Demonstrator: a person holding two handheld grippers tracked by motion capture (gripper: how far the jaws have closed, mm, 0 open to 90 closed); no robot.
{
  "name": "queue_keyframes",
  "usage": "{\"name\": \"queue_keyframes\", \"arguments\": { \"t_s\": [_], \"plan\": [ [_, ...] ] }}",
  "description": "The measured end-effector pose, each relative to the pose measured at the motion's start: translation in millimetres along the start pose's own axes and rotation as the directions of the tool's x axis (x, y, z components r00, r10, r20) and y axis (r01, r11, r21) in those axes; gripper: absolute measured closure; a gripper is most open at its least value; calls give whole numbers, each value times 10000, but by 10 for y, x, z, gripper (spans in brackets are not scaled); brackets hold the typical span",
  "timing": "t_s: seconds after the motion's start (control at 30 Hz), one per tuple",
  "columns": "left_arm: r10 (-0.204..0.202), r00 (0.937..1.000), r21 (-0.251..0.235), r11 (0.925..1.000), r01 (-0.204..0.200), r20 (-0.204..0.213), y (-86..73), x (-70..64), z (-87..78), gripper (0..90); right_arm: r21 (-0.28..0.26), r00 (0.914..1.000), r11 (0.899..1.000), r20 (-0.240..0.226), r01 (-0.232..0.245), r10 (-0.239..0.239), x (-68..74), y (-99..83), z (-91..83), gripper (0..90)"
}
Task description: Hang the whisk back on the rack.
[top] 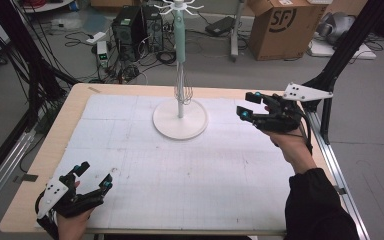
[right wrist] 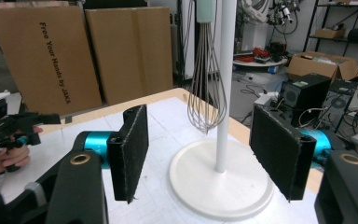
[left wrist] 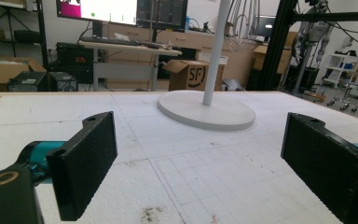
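Whisk (right wrist: 207,88), wire balloon type with pale mint-green handle, hangs head-down from the white hook stand (top: 180,65); wire loops sit just beside the stand's white pole, clear above the round white base disc (top: 180,120); stand is at the far middle of the white foam-covered table (top: 180,175).

Right gripper (top: 254,106) held above the table's far right side, pointed at the stand; jaws spread wide, nothing between the pads; in the right gripper view whisk and pole show through the gap between the two black pads (right wrist: 135,149), farther off, not touching.

Left gripper (top: 94,176) low at the near left corner of the table, well apart from the stand; jaws spread wide, holding nothing; left gripper view looks across bare foam to the base disc and pole.

Brown cardboard boxes (top: 280,27) and black computer towers (top: 135,27) on the floor behind the table.
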State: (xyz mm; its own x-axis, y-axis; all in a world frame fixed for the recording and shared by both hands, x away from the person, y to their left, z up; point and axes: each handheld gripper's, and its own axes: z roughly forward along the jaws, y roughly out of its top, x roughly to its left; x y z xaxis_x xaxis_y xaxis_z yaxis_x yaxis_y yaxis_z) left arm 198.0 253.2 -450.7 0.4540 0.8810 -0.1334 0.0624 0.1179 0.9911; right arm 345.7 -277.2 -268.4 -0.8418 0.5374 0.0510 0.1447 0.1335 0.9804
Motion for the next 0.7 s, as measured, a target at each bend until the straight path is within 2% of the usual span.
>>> {"name": "queue_keyframes", "arguments": {
  "t_s": [0.47, 0.7],
  "plan": [
    [4, 10000, 18, 10000, -4, 53, -4, -8, 10, 109, -132, 9998, 9997, 124, -181, 183, 219, -447, -176, 365],
    [45, 10000, -22, 10000, -45, 81, -4, -15, 21, 110, -22, 9992, 9994, 195, -348, 348, 300, -678, -241, 364]
  ]
}}
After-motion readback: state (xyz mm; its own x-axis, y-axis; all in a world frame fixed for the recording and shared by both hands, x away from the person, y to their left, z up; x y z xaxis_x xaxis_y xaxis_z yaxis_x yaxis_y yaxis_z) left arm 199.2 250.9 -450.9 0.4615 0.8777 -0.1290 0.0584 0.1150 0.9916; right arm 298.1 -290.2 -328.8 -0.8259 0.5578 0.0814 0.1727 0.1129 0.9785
